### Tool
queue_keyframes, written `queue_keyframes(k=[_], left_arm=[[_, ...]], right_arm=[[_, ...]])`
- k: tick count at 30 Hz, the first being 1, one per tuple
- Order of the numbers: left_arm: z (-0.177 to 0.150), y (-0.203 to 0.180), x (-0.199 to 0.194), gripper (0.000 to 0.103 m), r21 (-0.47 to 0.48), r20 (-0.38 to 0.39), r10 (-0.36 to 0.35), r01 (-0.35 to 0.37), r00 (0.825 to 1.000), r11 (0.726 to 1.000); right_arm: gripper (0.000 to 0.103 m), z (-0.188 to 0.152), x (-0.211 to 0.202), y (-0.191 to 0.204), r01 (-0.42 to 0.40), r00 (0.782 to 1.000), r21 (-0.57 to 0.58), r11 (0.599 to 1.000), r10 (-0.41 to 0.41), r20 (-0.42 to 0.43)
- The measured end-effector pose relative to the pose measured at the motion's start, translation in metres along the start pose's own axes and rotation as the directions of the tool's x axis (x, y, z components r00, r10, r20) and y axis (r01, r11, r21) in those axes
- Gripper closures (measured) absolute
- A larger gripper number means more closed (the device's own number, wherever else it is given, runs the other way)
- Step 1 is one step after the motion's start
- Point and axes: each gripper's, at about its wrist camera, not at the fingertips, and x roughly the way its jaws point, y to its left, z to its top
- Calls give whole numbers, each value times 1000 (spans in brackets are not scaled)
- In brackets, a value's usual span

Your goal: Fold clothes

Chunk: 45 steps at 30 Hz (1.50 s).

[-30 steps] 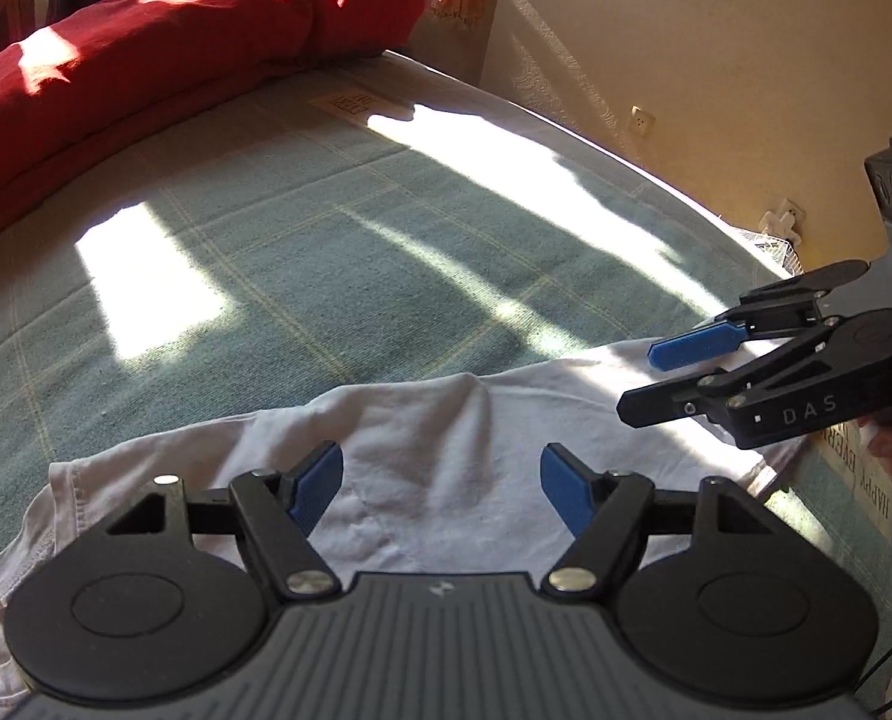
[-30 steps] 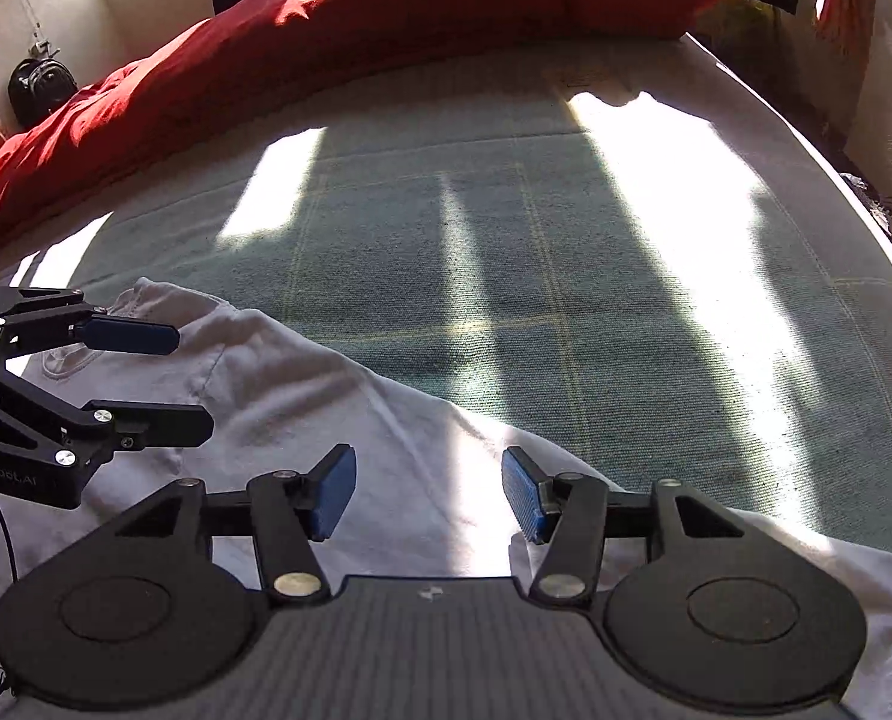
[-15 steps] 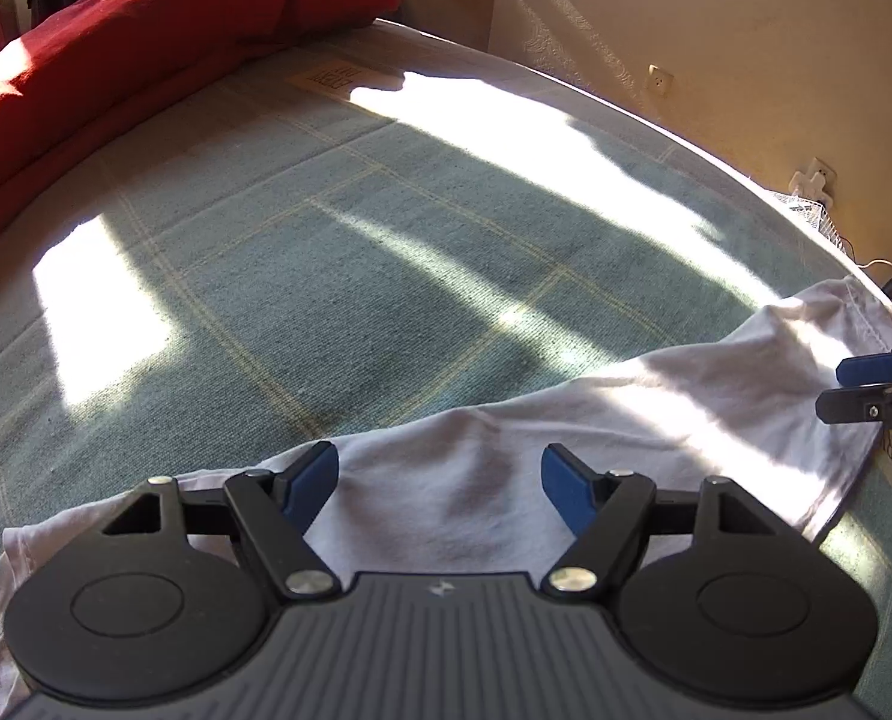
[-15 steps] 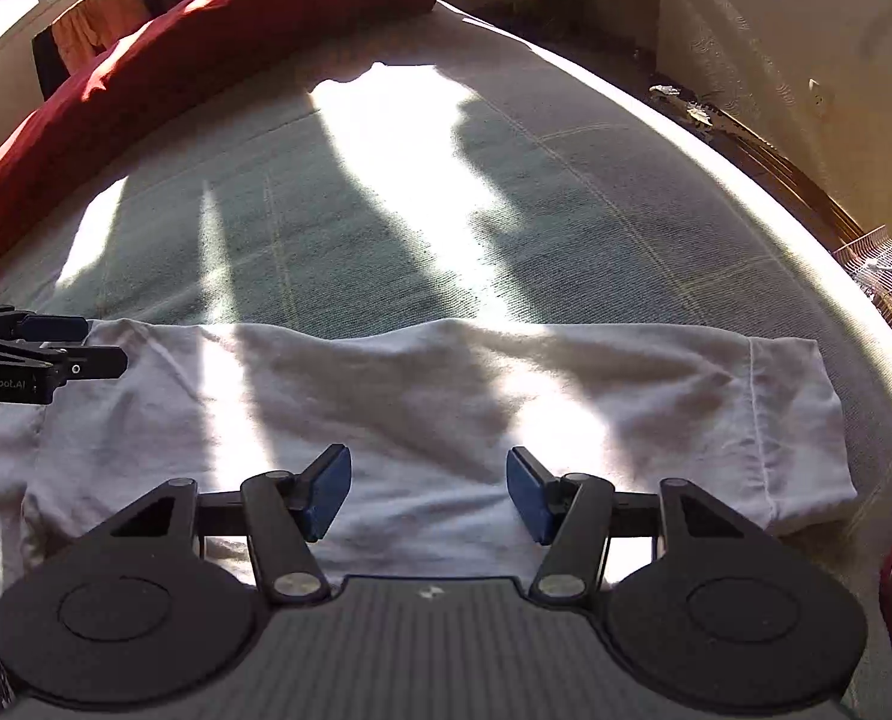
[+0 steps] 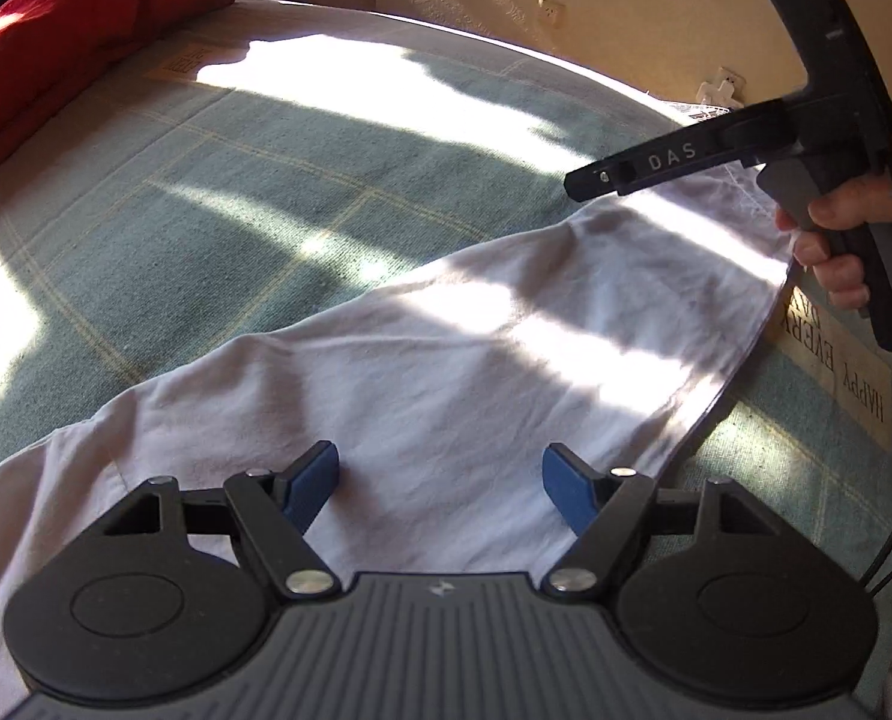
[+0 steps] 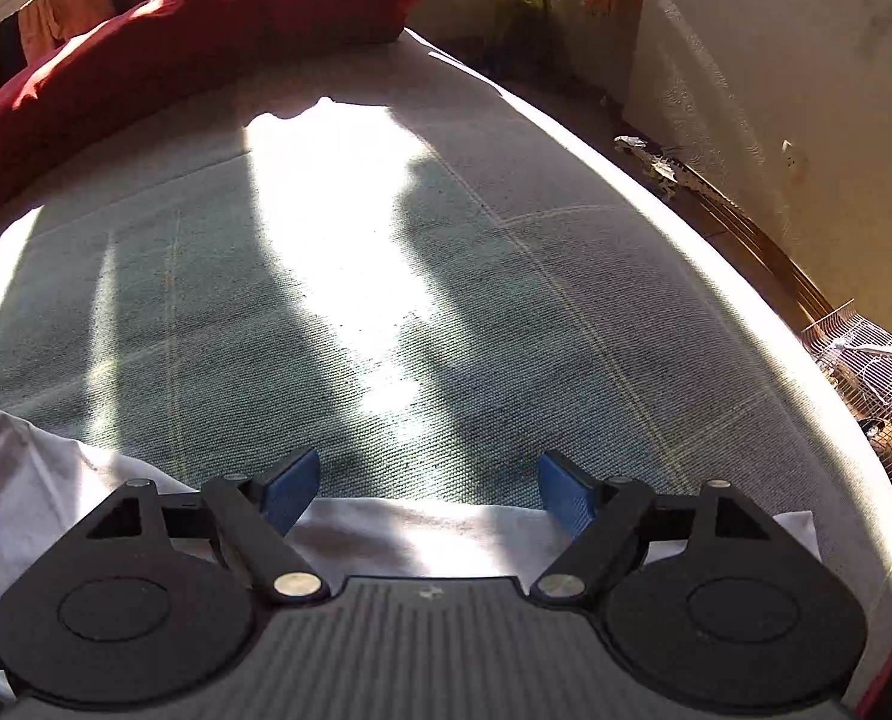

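White garment [image 5: 446, 348] lies flat along the bed's [image 5: 236, 192] near edge. Left gripper [image 5: 440, 480] spread apart, empty. Right gripper [image 6: 428, 489] opening, holding nothing.

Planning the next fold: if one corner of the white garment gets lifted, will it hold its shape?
Probably not: the white garment lies creased and moulded to the bed, so it looks floppy. Thin cloth, likely light. The lifted corner would probably drape and drag the rest.
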Motion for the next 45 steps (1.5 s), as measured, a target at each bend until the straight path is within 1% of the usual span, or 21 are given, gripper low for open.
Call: queue_keyframes(k=[3,5,7,10,12,14,15,17,20,22,24,25,27,29,31,32,35,38,40,42,45], left_arm=[[-10,0,-7,28,12,-23,-16,16,1000,1000],[-14,-3,-12,28,18,-41,-30,31,999,999],[-20,-7,-13,28,34,-68,-35,38,997,999],[-30,-14,-19,27,81,-103,-36,45,994,996],[-35,-17,-26,27,113,-120,-41,54,992,992],[-30,-18,-35,27,119,-94,-60,71,994,990],[-27,-18,-40,27,120,-78,-73,82,994,989],[-15,-21,-44,27,155,-2,-93,92,996,984],[-1,-29,-27,26,212,29,-116,108,993,971],[-2,-32,-14,27,215,7,-133,129,991,968],[-10,-36,-3,27,213,-57,-142,151,988,965],[-17,-37,-2,27,214,-69,-147,159,987,964],[-29,-40,-8,23,232,-88,-159,175,983,957],[-35,-41,-15,23,246,-109,-169,192,980,950],[-28,-37,-20,23,230,-120,-183,207,976,951],[-18,-35,-22,23,213,-108,-194,213,975,953],[22,-28,-22,23,160,5,-222,218,975,963],[62,-20,-5,23,74,89,-261,254,961,964],[80,-17,18,23,11,92,-286,286,954,958],[88,-17,41,23,-25,78,-301,304,950,952],[81,-14,61,24,-54,32,-274,275,961,960]], right_arm=[[20,-5,-24,-11,-66,998,10,998,66,18],[20,-14,-37,-15,-145,989,27,989,145,11],[20,-25,-40,-21,-205,978,70,976,208,-31],[20,-44,-31,-30,-115,987,68,991,122,-108],[20,-56,-35,-44,-43,993,67,997,50,-103],[20,-57,-44,-54,-15,994,95,995,25,-107],[20,-56,-49,-55,-19,994,98,995,29,-101],[20,-53,-55,-46,-66,995,60,996,70,-75],[20,-47,-48,-13,-137,988,-62,989,132,-74],[20,-47,-35,9,-137,988,-158,978,124,-88],[20,-52,-28,13,-135,988,-204,970,116,-105],[20,-56,-26,11,-137,987,-224,965,114,-110],[19,-63,-32,-7,-125,989,-206,971,104,-109],[18,-66,-37,-31,-101,989,-136,986,84,-123],[18,-66,-42,-52,-79,988,-66,995,70,-138],[18,-65,-46,-57,-73,989,-37,997,68,-132],[18,-61,-52,-67,-80,991,61,995,86,-100],[18,-63,-50,-68,-81,993,132,988,92,-79],[18,-68,-47,-66,-71,994,156,985,84,-75],[17,-71,-47,-65,-69,995,156,985,79,-58],[17,-76,-47,-64,-69,996,150,986,76,-39]])
